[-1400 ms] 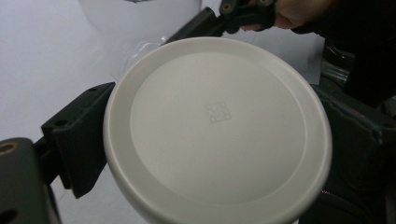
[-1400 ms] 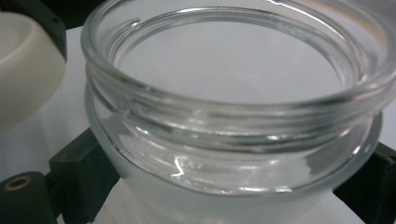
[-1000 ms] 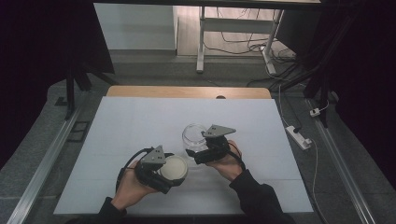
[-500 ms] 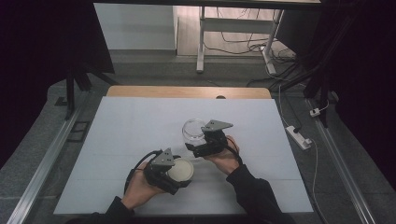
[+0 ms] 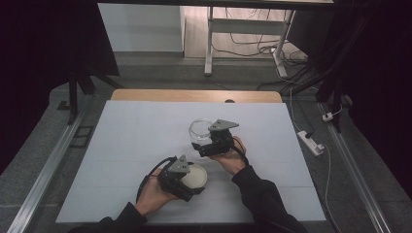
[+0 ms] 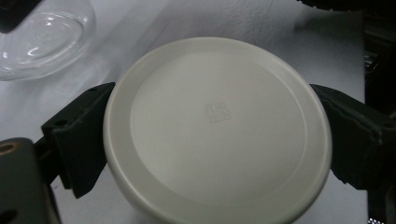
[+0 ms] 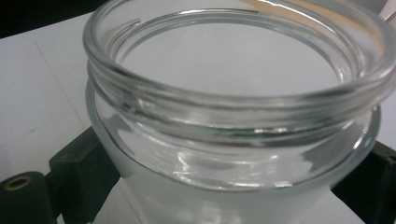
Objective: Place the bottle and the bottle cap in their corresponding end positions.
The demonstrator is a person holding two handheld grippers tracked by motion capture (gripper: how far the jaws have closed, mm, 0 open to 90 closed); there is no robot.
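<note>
Matte cream round lid (image 6: 217, 126) clamped by left hand-held gripper (image 5: 187, 175); ribbed clear-glass jar (image 7: 233, 116).

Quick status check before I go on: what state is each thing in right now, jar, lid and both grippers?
Glass jar: open, no lid on, looks empty, upright on the white table.
Cream lid: off the jar, clamped at its edges.
Left gripper: shut on the lid.
Right gripper: jaws on either side of the jar, gripping it.

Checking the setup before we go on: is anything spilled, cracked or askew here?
Nothing stands out. The glass jar is open, upright and looks empty, between the right gripper's jaws; the white lid sits clamped in the left gripper, intact.
</note>
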